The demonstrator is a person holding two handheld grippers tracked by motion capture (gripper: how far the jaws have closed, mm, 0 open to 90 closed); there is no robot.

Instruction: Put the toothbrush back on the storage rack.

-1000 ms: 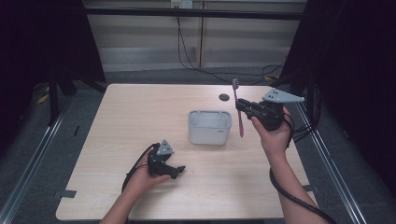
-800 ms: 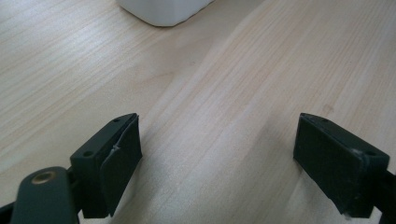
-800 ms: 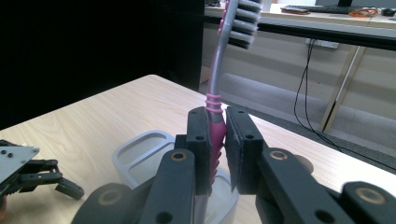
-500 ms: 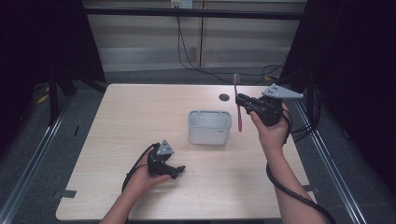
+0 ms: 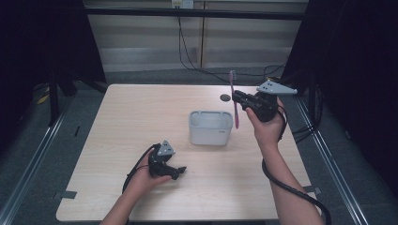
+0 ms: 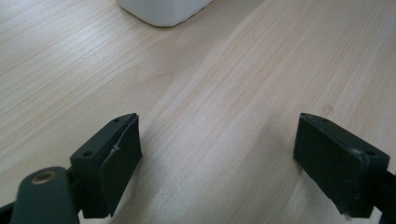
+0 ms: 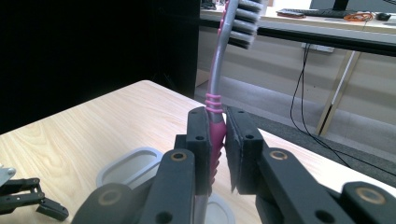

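A pink and grey toothbrush (image 5: 233,101) stands upright in the air, bristle head up, with my right gripper (image 5: 238,99) shut on its handle. In the right gripper view the pads clamp the pink grip of the toothbrush (image 7: 215,130), and the bristles point right at the top. It hangs just right of a pale grey oval holder cup (image 5: 210,127) at the table's middle. My left gripper (image 5: 179,171) rests low on the table near the front, jaws wide apart with nothing between them, as the bare wood in the left gripper view (image 6: 219,154) confirms.
The cup's white base (image 6: 163,11) shows at the top of the left gripper view. A small dark round mark (image 5: 225,98) lies on the table (image 5: 117,117) behind the cup. Cables hang over the table's right edge. Metal rails run along both sides.
The right gripper has shifted slightly left with the toothbrush, bringing it closer to the cup. The left gripper has stayed still.
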